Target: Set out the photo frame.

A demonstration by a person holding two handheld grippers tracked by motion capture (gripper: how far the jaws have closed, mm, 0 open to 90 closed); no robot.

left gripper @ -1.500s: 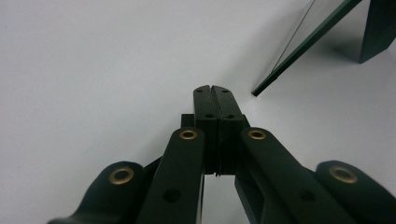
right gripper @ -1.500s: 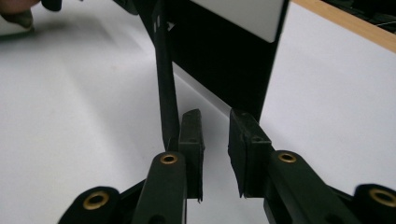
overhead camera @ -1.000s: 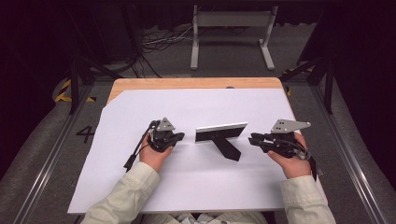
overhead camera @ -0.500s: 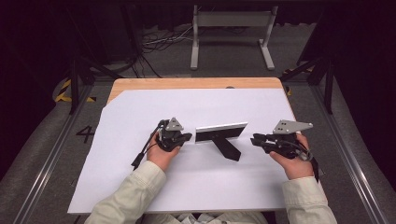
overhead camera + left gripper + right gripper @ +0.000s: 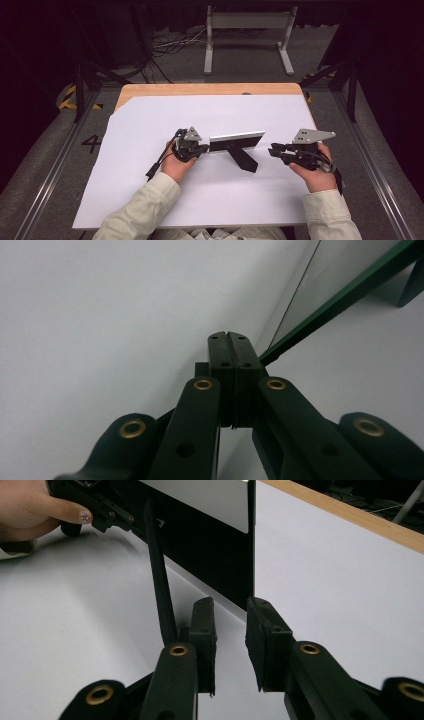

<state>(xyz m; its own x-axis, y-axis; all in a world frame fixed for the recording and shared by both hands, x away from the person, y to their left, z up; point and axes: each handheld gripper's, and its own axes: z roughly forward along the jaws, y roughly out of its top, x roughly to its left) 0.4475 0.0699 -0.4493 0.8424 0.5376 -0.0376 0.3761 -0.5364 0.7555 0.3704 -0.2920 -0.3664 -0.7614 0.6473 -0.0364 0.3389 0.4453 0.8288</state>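
On the tabletop, centre: a picture frame is stood upright on its long edge, propped from behind by its black stand leg, so both ends are left free for access.
Left tool: jaws are fully closed with nothing between them; the tip is set against the frame's left end, judged to steady or nudge it.
Right tool: jaws are partly open and empty, kept apart from the frame's right end and lined up with that edge, judged ready for a grasp.
White sheet: laid beneath as a plain work surface.
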